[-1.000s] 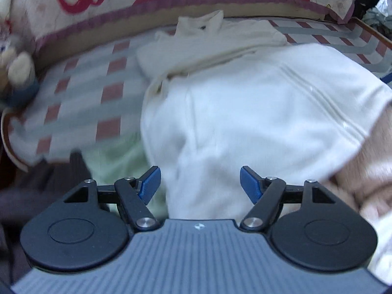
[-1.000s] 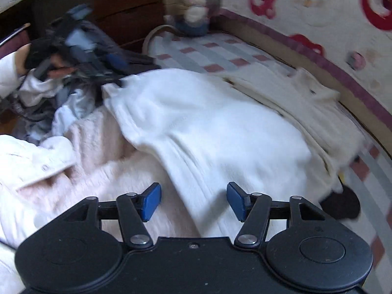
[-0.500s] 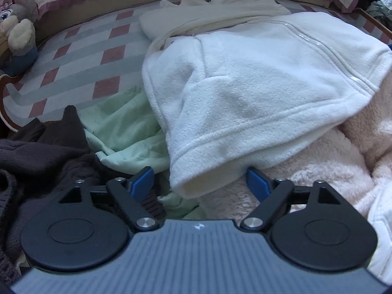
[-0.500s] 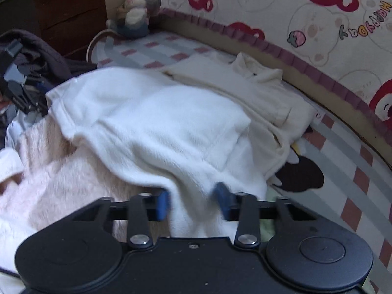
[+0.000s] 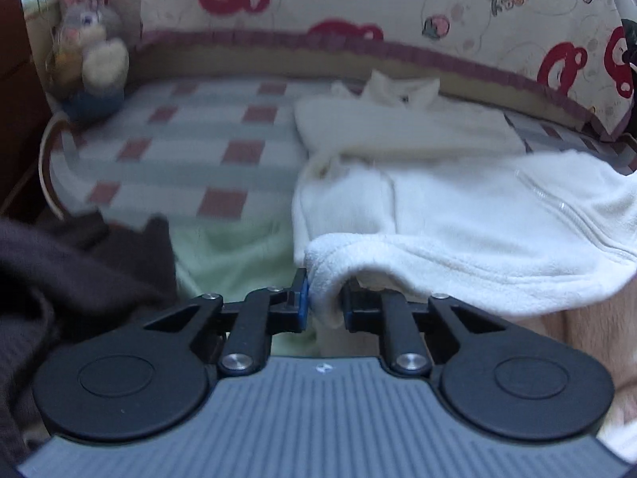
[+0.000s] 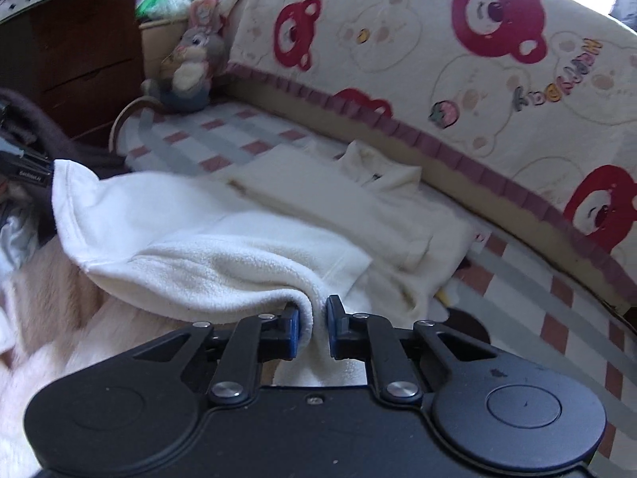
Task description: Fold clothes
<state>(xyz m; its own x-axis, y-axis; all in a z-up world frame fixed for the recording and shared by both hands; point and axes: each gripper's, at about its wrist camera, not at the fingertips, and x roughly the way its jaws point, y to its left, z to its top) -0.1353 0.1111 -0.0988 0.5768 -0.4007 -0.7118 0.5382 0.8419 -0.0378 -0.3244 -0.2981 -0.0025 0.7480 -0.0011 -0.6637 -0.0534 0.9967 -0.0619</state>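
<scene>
The left gripper (image 5: 323, 302) is closing its jaws on the hem of the white fleece garment (image 5: 458, 231), fabric bunching between the pads; the right gripper (image 6: 312, 328) is closing likewise on another edge (image 6: 223, 267); the garment is lying draped ahead over the checked mattress (image 5: 191, 151)

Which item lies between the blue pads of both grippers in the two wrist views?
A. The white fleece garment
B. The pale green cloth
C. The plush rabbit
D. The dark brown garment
A: the left gripper and the right gripper are each closing on a bunched edge of the white fleece garment, with fleece between the pads.
</scene>
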